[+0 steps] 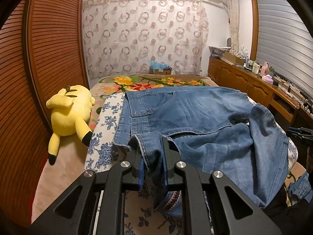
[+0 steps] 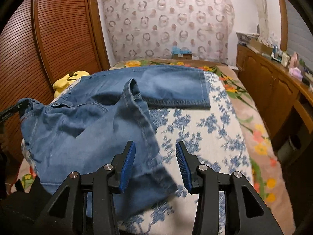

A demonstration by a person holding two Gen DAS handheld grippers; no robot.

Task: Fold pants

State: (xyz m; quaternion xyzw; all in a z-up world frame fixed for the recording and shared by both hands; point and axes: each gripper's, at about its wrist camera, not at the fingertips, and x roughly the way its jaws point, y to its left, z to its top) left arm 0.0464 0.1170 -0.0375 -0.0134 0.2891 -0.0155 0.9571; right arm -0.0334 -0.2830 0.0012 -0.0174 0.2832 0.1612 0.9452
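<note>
Blue jeans (image 1: 195, 117) lie crumpled on a blue-flowered white cloth (image 1: 105, 121) on the bed. My left gripper (image 1: 152, 156) is shut on a bunched hem edge of the jeans and holds it just above the cloth. In the right wrist view the jeans (image 2: 88, 129) spread to the left, one leg (image 2: 176, 88) lying flat across the far side. My right gripper (image 2: 155, 156) is open and empty, its blue pads (image 2: 129, 162) just above the near leg's edge and the flowered cloth (image 2: 205, 129).
A yellow plush toy (image 1: 70, 115) lies on the bed left of the cloth. A wooden louvred wardrobe (image 1: 39, 58) stands to the left. A wooden cabinet (image 2: 273, 90) with small items runs along the right. A floral blanket (image 2: 260, 137) covers the bed.
</note>
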